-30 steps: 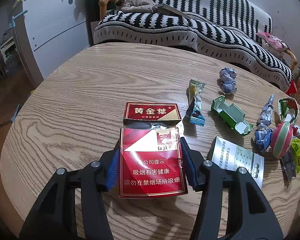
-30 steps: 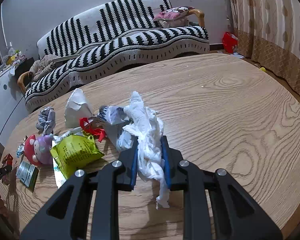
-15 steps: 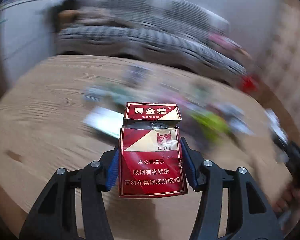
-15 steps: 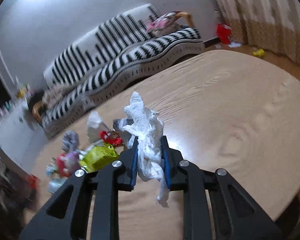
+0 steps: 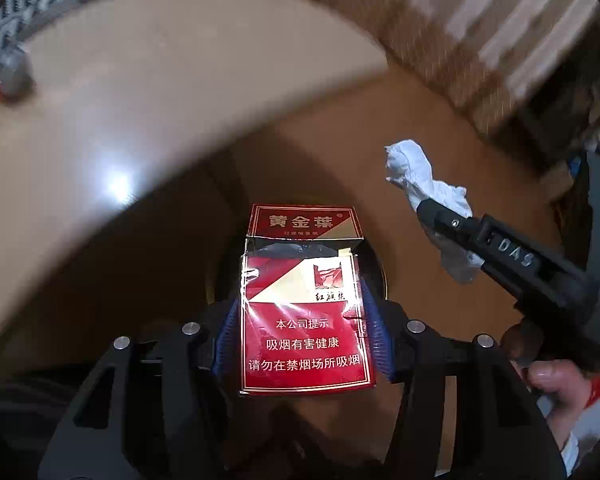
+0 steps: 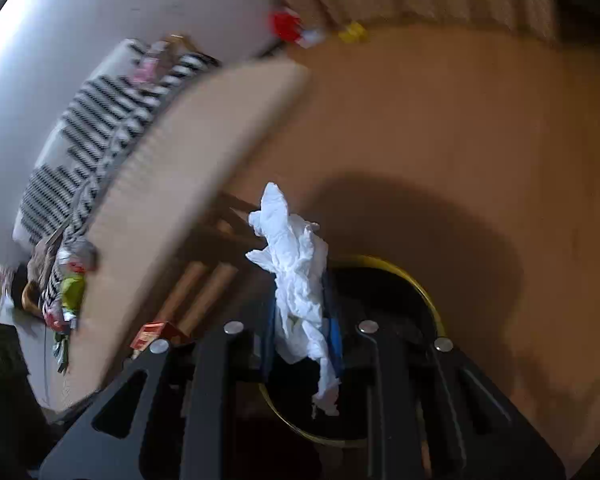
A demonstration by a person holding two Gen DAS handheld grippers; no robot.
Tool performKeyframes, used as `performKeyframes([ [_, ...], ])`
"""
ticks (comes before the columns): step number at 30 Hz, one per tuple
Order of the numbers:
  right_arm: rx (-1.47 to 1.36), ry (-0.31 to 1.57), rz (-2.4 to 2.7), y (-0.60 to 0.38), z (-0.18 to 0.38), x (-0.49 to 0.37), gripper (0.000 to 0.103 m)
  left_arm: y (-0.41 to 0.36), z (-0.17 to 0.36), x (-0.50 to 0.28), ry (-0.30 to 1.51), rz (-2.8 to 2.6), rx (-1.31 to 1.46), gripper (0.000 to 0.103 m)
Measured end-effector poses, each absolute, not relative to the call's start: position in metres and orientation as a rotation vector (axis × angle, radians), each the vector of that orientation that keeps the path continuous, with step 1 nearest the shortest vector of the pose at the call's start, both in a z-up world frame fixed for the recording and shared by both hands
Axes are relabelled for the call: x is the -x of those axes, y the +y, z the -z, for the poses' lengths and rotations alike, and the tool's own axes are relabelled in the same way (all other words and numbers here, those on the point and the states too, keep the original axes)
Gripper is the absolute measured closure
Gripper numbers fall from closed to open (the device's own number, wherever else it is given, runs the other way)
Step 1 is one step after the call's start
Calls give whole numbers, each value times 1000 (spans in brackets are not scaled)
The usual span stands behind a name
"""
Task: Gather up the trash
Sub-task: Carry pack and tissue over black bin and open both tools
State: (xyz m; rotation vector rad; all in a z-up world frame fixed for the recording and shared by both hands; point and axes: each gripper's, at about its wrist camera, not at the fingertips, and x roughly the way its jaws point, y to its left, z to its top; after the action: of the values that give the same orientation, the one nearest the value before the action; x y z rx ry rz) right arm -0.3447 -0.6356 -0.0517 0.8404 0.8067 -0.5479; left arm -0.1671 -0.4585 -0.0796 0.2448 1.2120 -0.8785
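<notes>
2 claws, each carrying trash off the table edge

Left gripper [image 5: 302, 320] pinches the red cigarette pack [image 5: 304, 312]; right gripper [image 6: 302, 328] clamps the white tissue [image 6: 296, 280] above a yellow-rimmed bin [image 6: 420, 284] directly below its fingers.

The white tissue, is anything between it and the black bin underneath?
Nothing visible. The right gripper holds the white tissue over the yellow-rimmed bin's dark opening, and only air shows between them. The table edge lies off to the left.
</notes>
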Motion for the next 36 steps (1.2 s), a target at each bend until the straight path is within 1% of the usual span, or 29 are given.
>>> performKeyframes([
  [3,-835,820,576,-645,64,357,82,-473,104,185,1252,878,-315,50],
  [6,-846,847,569,-648,77,357,82,-478,116,185,1257,884,-341,50],
  [11,-886,881,547,-646,96,350,82,-476,118,172,1256,888,-322,50],
  [16,-896,896,532,-644,100,342,82,-473,118,176,1261,899,-305,49],
  [17,-911,905,513,-644,101,341,80,-472,117,175,1245,887,-299,46],
  [18,-921,916,498,-647,104,337,66,-470,116,174,1238,876,-286,40],
  [19,-928,931,495,-648,104,336,50,-464,115,173,1240,865,-254,16],
  [20,-928,915,495,-648,103,337,16,-457,114,172,1238,856,-210,6],
  [21,-916,894,503,-647,99,337,10,-454,113,171,1231,846,-180,6],
  [25,-815,909,614,-645,90,333,7,-453,110,170,1233,835,-183,6],
  [27,-780,901,646,-640,84,331,7,-449,99,170,1201,838,-171,6],
  [31,-712,872,652,-630,70,328,7,-426,40,159,1032,898,-163,6],
  [32,-700,860,651,-627,64,325,7,-411,16,152,940,899,-193,6],
  [34,-679,833,627,-618,53,317,7,-384,-9,141,838,844,-223,6],
  [36,-654,818,599,-612,44,310,7,-337,-28,119,765,686,-228,6],
])
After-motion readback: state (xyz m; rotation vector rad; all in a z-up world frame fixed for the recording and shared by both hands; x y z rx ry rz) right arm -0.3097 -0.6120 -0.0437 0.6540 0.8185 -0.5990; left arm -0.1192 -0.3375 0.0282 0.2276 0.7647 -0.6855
